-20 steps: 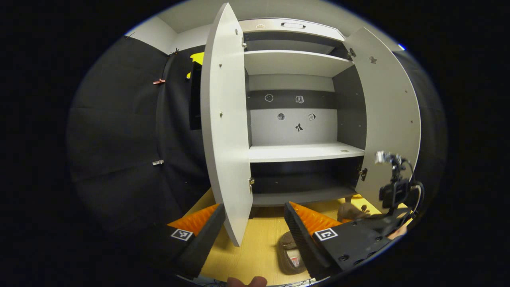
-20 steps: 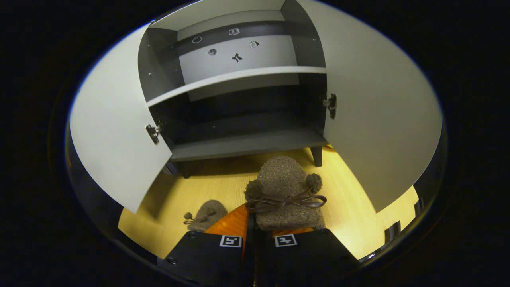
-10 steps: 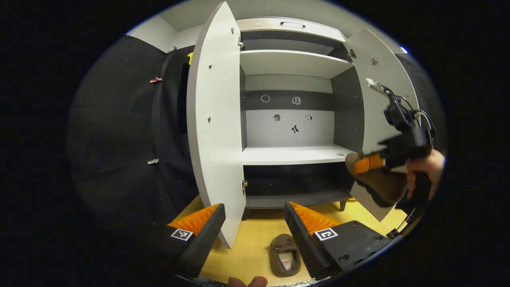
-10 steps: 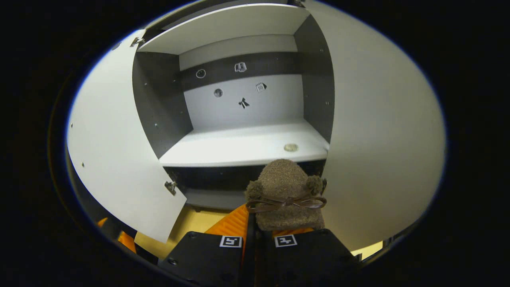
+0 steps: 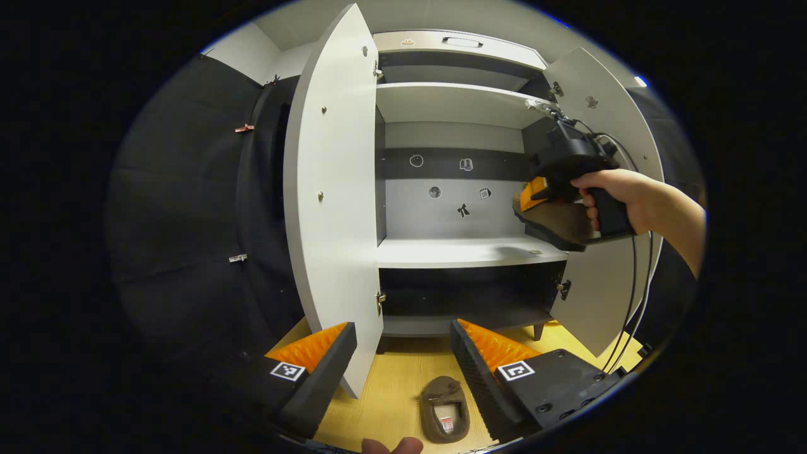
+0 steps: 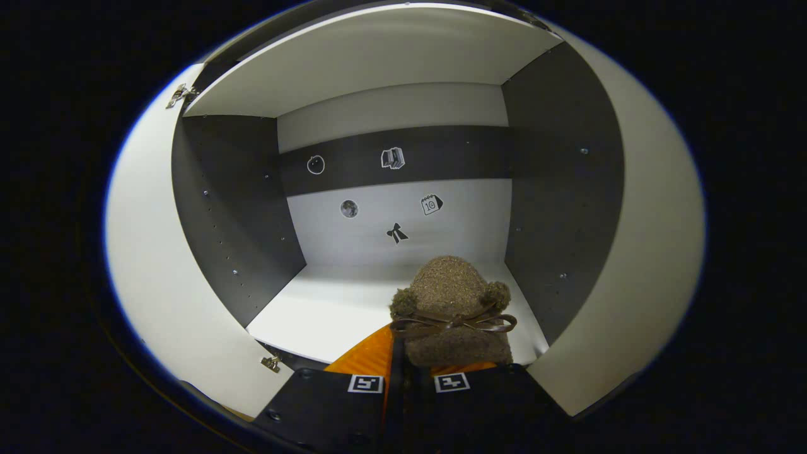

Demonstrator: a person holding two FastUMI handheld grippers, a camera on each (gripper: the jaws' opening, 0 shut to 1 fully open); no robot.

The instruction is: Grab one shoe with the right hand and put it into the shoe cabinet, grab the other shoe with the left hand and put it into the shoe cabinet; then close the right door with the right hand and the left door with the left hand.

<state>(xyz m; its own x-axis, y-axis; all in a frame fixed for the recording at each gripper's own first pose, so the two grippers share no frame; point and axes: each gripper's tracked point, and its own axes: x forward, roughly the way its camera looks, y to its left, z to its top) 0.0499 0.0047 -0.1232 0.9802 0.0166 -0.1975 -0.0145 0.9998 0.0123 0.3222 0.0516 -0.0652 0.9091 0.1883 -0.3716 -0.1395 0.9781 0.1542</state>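
My right gripper (image 6: 410,372) is shut on a fuzzy brown slipper (image 6: 451,309) with a bow and two pompoms, held in the air just over the front of the cabinet's white middle shelf (image 6: 328,309). In the left gripper view that gripper (image 5: 567,164) and a hand carry the same slipper (image 5: 555,221) at the shelf's right end. The second brown slipper (image 5: 445,417) lies on the wooden floor in front of the cabinet. My left gripper (image 5: 403,350) hangs open above the floor, beside the left door (image 5: 328,189).
Both cabinet doors stand wide open; the right door (image 5: 621,277) is behind the hand. A dark lower shelf (image 5: 466,321) sits under the white one. A cable (image 5: 630,302) hangs from the right gripper. Small stickers (image 6: 397,233) mark the back panel.
The right gripper has lifted the slipper from floor level up to the middle shelf and forward into the cabinet opening. The left gripper has stayed nearly still, open.
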